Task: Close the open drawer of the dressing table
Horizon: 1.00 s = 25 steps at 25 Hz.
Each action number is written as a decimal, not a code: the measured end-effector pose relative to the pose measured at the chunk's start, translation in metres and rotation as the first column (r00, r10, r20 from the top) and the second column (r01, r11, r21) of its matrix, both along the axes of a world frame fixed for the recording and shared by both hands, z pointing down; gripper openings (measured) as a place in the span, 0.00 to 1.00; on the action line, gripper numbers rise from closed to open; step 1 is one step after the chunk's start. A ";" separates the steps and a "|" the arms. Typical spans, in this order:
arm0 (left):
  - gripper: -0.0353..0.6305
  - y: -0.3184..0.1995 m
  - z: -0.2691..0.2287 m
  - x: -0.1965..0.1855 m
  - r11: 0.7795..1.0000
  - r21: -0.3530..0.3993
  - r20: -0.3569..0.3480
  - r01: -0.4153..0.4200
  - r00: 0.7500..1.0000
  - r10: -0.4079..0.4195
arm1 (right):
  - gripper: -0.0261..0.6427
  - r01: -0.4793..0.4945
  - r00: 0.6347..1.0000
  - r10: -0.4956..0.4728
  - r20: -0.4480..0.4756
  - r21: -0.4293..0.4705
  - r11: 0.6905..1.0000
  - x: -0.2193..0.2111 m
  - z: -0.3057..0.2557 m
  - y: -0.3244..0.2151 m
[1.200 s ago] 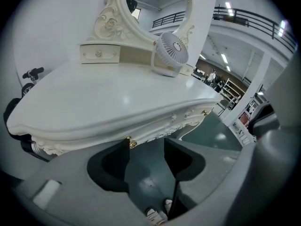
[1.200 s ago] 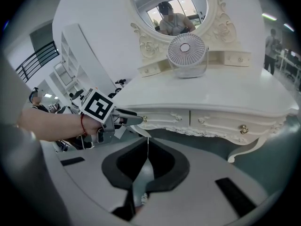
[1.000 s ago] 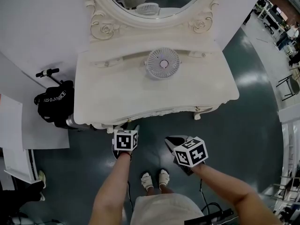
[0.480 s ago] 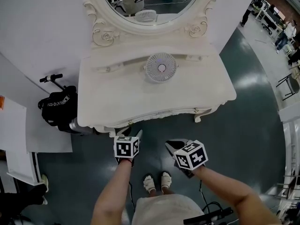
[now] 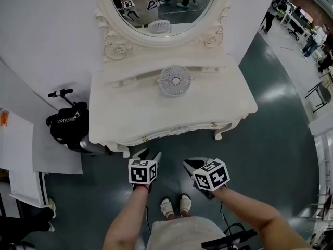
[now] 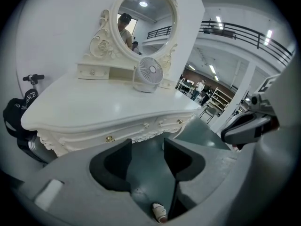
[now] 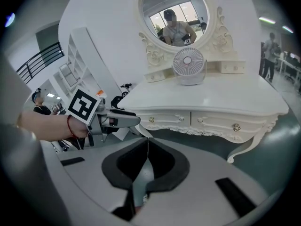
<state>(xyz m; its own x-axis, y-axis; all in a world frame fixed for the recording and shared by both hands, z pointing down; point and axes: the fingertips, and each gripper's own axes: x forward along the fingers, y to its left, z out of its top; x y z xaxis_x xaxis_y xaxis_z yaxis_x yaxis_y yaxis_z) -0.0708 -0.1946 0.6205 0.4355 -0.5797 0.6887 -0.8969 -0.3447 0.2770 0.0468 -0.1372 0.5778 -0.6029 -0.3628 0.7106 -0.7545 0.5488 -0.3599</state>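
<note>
Dressing table: white, carved, against the wall, just ahead of both grippers.
Front drawers: two, side by side, both flush with the table's front.
Small upper drawers: two, flanking the fan.
On top: one round fan, below one oval mirror.
At left: one black bag, just beside the table's left end.
Between grippers and table front: a strip of dark floor.
Left gripper: jaws spread, holding nothing, near the table's edge.
Right gripper: jaws pressed together at the tips, empty.
</note>
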 end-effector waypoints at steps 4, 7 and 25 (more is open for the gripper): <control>0.38 0.015 -0.011 0.010 1.000 0.003 -0.011 -0.017 1.000 0.017 | 0.06 -0.003 1.000 0.003 0.003 0.004 1.000 0.005 -0.005 0.009; 0.38 0.024 -0.017 0.017 1.000 0.003 -0.020 -0.028 0.999 0.028 | 0.06 -0.004 1.000 0.004 0.004 0.008 1.000 0.008 -0.008 0.016; 0.38 0.088 -0.078 0.056 0.993 0.082 -0.127 -0.086 0.987 0.096 | 0.06 -0.026 0.998 0.024 0.054 0.051 0.998 0.029 -0.039 0.055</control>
